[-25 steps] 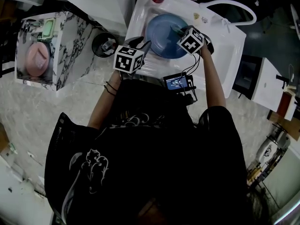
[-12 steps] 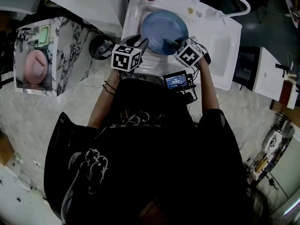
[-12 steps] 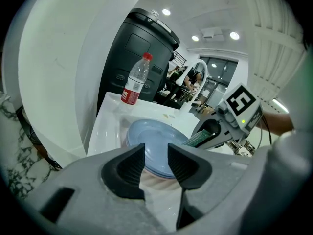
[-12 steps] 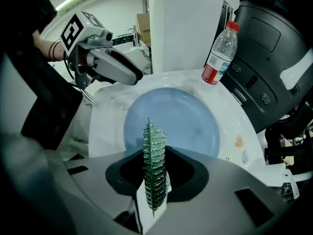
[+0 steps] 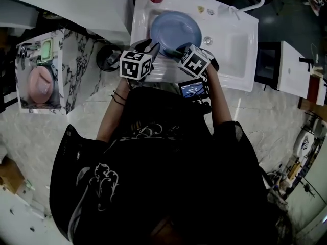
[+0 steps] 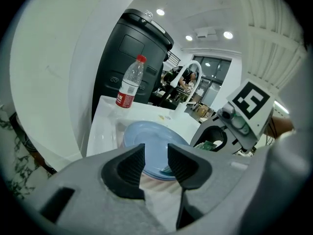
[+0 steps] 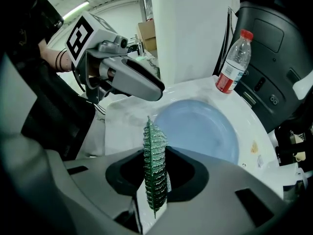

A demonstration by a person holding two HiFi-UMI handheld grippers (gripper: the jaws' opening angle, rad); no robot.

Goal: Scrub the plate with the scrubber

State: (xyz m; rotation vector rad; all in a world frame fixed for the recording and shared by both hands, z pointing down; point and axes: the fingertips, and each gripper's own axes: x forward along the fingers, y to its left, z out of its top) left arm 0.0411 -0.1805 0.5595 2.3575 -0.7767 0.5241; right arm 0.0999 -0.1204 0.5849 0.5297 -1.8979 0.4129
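Green scrubber [image 7: 153, 151] pinched edge-on in right tongs [image 7: 155, 173], just short of the blue plate [image 7: 205, 126]. Left tongs [image 6: 155, 161] spread, empty. Scrubbing stroke judged pending: scrubber must be laid onto plate face.

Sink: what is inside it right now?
A blue plate lies in the sink, a small round metal fitting beside it. The basin floor under the plate is covered.

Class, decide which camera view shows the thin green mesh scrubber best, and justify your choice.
The right gripper view: the thin green mesh scrubber stands edge-on, clamped in the right gripper. The left gripper view catches only a green scrap; the head view barely a dark sliver.
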